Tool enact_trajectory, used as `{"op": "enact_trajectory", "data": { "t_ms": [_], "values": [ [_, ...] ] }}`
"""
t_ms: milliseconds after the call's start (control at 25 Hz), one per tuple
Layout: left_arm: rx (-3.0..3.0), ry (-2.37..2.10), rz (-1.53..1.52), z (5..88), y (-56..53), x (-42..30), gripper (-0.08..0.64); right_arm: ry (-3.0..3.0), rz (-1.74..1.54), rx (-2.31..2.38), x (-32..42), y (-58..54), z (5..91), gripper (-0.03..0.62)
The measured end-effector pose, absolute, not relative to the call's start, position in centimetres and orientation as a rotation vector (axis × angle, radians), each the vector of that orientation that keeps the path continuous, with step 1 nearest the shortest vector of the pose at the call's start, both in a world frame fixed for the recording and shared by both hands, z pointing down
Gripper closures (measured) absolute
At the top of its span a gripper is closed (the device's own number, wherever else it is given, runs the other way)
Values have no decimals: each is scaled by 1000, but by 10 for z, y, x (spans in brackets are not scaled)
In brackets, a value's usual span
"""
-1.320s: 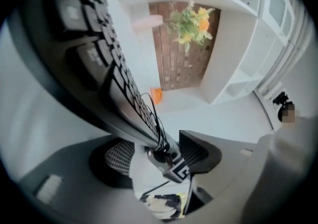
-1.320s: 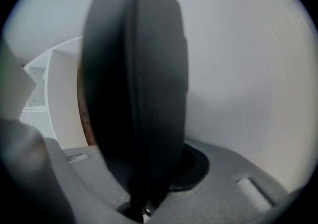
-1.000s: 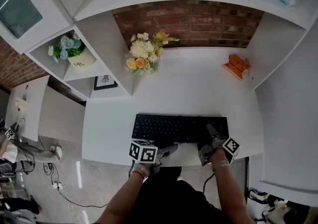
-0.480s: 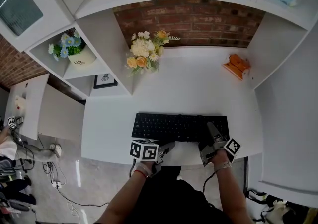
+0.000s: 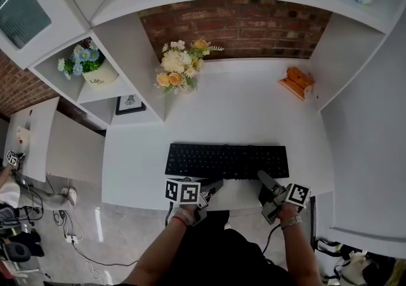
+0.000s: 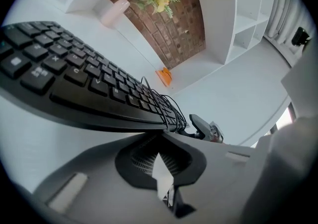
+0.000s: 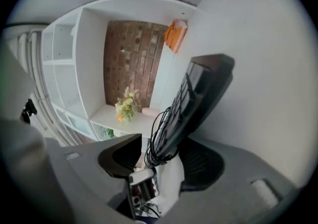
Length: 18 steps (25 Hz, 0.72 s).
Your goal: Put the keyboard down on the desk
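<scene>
The black keyboard lies flat on the white desk, near its front edge. My left gripper sits just in front of the keyboard's front edge, left of centre. In the left gripper view its jaws meet with nothing between them, and the keyboard runs just beyond the tips. My right gripper is at the keyboard's front right corner and its jaws are opening. In the right gripper view the keyboard's end and its coiled cable stand between the spread jaws, and the pads do not press on them.
A bouquet stands at the back left of the desk and an orange object at the back right. Shelves on the left hold a pot of blue flowers and a framed picture. White cabinet walls close in both sides.
My right gripper has spread its jaws and drawn back off the keyboard toward the desk's front edge. The keyboard stays flat on the desk. My left gripper has hardly moved.
</scene>
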<state>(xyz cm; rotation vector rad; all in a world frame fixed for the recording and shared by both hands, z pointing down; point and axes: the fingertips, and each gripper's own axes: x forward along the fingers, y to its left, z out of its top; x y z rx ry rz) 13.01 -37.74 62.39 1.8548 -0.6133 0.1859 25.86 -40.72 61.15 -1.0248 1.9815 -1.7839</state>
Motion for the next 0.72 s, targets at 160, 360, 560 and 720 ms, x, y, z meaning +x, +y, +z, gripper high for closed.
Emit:
{"op": "enact_trajectory", "data": {
  "t_ms": [160, 360, 560, 720],
  "values": [
    [1862, -614, 210, 625, -378, 130, 563, 2264, -1770, -984, 246, -392, 605, 365],
    [1851, -622, 226, 629, -376, 130, 563, 2607, -1796, -1095, 246, -368, 621, 397],
    [1832, -638, 224, 632, -374, 129, 563, 2772, -1715, -1303, 260, -367, 634, 592],
    [1801, -651, 231, 634, -374, 129, 563, 2687, -1702, -1385, 266, -373, 639, 592]
  ]
}}
